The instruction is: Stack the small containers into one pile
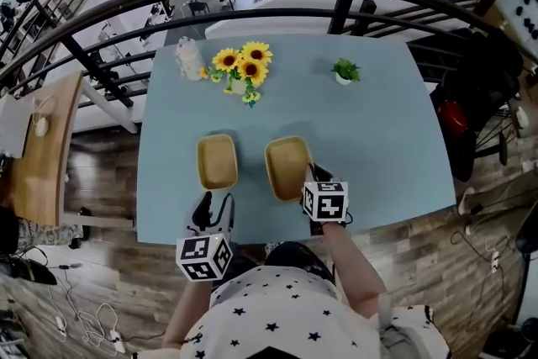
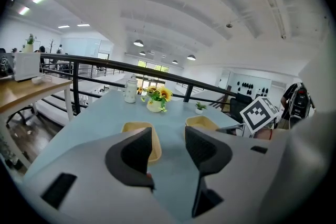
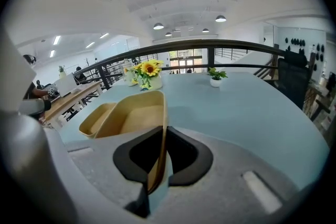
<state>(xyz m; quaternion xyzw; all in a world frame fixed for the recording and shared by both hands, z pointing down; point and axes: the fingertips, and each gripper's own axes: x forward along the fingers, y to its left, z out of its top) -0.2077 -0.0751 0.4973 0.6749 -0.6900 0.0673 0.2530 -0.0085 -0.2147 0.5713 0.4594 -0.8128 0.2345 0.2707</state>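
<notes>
Two containers: tan and open-topped, seen side by side but apart at the centre of the head view, on the light blue table (image 1: 378, 139).
Left container (image 1: 217, 161): laid flat, just above the left gripper in the frame, touched by nothing.
Right container (image 1: 288, 167): its near right wall is clamped by the right gripper; it seems slightly tilted, though this is hard to judge from above.
Right gripper (image 3: 160, 157): jaws drawn narrow, pads pressed on both faces of the thin wall.
Left gripper (image 2: 168, 149): jaws spread apart with only bare table seen between them; held at the lower centre-left of the head view.
Upper part of the table: sunflowers (image 1: 242, 63), a white bottle (image 1: 188, 57) at their left, and a small potted plant (image 1: 345, 71) at the upper right.
</notes>
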